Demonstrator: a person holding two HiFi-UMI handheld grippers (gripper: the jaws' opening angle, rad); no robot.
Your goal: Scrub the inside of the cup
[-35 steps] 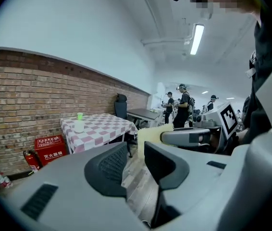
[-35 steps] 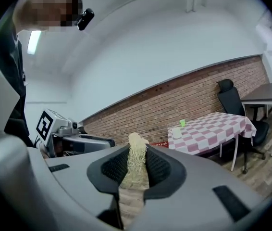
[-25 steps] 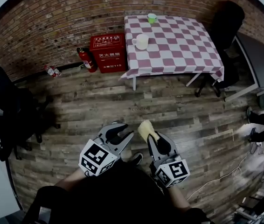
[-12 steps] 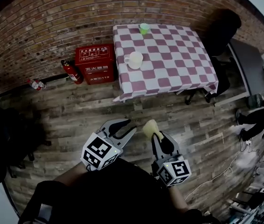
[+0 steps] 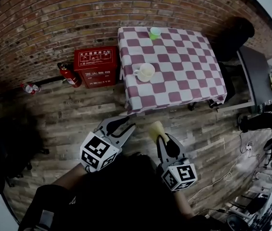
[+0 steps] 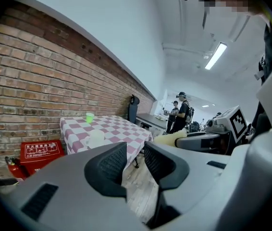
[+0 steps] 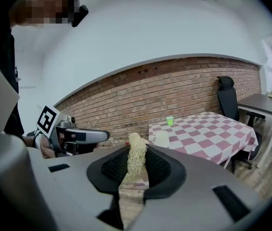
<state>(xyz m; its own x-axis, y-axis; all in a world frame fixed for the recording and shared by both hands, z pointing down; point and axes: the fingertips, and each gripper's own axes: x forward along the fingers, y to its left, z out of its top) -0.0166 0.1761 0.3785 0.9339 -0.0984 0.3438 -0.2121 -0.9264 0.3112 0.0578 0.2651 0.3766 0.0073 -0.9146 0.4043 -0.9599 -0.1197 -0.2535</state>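
Pinching a pale yellow scrubber (image 7: 135, 157), the right gripper (image 5: 162, 139) has its jaws pressed onto the fibrous wad, and the top of the wad sticks out past the jaw tips. The left gripper (image 6: 135, 150) is just beside it, with its jaws spread and nothing between them. Both are held over a wooden floor (image 5: 78, 110), short of the table (image 5: 189, 76).

The white cup (image 5: 146, 71) stands upright on the checked tablecloth, near the table's left edge, with its handle turned to the left. It is well apart from both grippers. A small green cup (image 5: 155, 32) stands at the far edge of the table, by the brick wall (image 5: 54, 23). A red box (image 5: 96, 66) sits on the floor left of the table, against the wall, with a fire extinguisher (image 5: 68, 75) just beside it. A black chair (image 5: 234, 32) stands off the table's far right corner.
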